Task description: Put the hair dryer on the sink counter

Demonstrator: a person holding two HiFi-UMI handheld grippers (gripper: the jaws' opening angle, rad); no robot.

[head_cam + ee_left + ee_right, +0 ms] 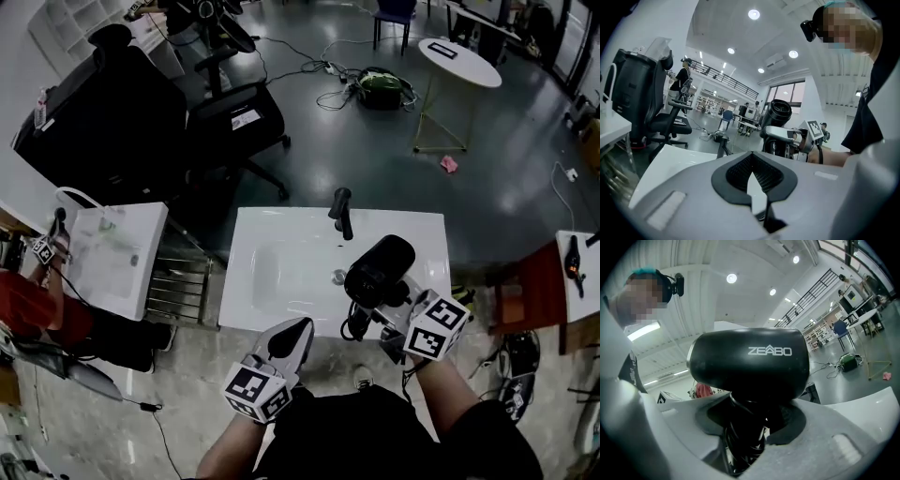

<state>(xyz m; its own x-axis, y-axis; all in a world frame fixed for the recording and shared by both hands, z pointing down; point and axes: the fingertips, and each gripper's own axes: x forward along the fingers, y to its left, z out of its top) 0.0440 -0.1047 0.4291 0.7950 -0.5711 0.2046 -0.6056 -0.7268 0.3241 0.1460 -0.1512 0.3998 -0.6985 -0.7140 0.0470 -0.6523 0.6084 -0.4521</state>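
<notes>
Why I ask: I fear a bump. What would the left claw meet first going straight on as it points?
Probably the sink, whose white top lies just past the shut, empty left claw. If it clears that, it would pass between the faucet and the dryer. Its height is hard to judge.

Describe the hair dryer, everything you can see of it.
The hair dryer is black, smooth plastic by its look, with a short fat barrel bearing white ZEABO lettering. A black cord is wound round its handle. The right gripper clamps that handle, with the barrel uppermost. In the head view it is over the front right part of the white sink counter. Whether it rests on the counter cannot be told.
</notes>
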